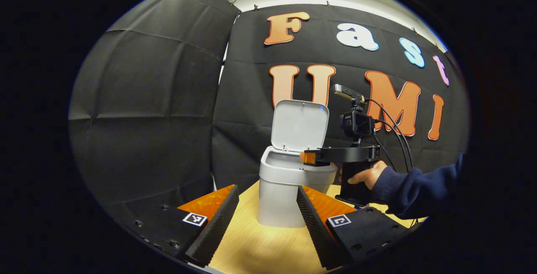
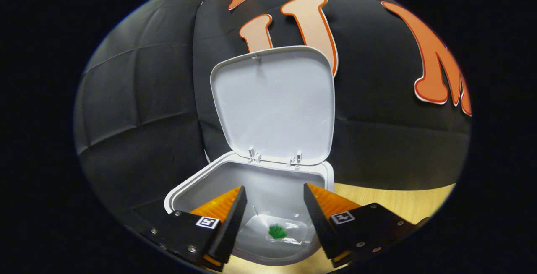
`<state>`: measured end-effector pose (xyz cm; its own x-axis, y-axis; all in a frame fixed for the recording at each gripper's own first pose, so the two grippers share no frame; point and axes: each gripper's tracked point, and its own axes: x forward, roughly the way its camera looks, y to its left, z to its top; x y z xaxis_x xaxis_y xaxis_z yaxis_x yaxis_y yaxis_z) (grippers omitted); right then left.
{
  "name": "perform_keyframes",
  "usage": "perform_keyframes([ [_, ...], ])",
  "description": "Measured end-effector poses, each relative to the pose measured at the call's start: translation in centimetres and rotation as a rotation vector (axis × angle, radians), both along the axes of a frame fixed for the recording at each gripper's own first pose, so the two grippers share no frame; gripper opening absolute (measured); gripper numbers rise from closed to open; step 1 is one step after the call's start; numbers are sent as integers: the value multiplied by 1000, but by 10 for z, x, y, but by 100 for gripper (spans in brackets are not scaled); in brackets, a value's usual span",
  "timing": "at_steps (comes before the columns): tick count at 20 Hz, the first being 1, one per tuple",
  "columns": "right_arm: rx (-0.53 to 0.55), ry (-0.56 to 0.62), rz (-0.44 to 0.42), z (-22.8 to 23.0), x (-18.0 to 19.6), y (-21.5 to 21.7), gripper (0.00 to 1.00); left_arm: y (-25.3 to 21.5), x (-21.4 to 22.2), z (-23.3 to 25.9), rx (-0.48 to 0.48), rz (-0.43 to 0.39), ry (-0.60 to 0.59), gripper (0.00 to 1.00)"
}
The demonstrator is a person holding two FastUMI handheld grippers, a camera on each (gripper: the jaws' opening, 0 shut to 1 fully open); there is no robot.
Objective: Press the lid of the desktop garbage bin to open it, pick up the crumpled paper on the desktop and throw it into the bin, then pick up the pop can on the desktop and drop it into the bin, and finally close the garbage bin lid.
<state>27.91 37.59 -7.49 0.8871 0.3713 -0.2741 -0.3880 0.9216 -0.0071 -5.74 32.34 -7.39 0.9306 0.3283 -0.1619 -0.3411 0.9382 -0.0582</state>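
Note:
The grey desktop bin (image 1: 281, 198) stands on the wooden table with its lid (image 1: 300, 125) swung upright. My right gripper (image 1: 307, 157), held by a hand (image 1: 367, 177), hovers over the bin's open mouth. In the right gripper view I look down past the raised lid (image 2: 275, 106) and the rim (image 2: 184, 190) into the bin. A pale thing with a green patch (image 2: 277, 232) lies at its bottom. The right gripper (image 2: 274, 187) is open with nothing between its fingers. My left gripper (image 1: 267, 188) is open too, a short way in front of the bin.
The light wooden table (image 1: 260, 244) runs under the bin and toward me. A dark blue sleeve (image 1: 415, 190) reaches in from the right. Cables (image 1: 394, 127) hang off the camera rig above the right gripper. Black cloth walls close in behind and to the left.

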Motion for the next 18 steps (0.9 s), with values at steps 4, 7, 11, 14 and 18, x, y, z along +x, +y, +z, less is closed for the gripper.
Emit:
perform_keyframes([
  [4, -28, -51, 9, 14, -15, -15, 94, -9, 4, 0, 3, -14, -1, 88],
  [7, -16, -84, 2, 30, -42, -39, 94, -26, 11, 3, 13, -49, -8, 88],
  [11, -15, -174, -42, 67, -90, -97, 94, -56, 21, 5, 28, -115, -9, 88],
  [14, -20, -186, -113, 76, -123, -155, 94, -85, 32, 6, 30, -178, -12, 88],
  [18, 12, -143, -273, 63, -178, -241, 95, -138, 48, 8, 36, -287, -31, 89],
])
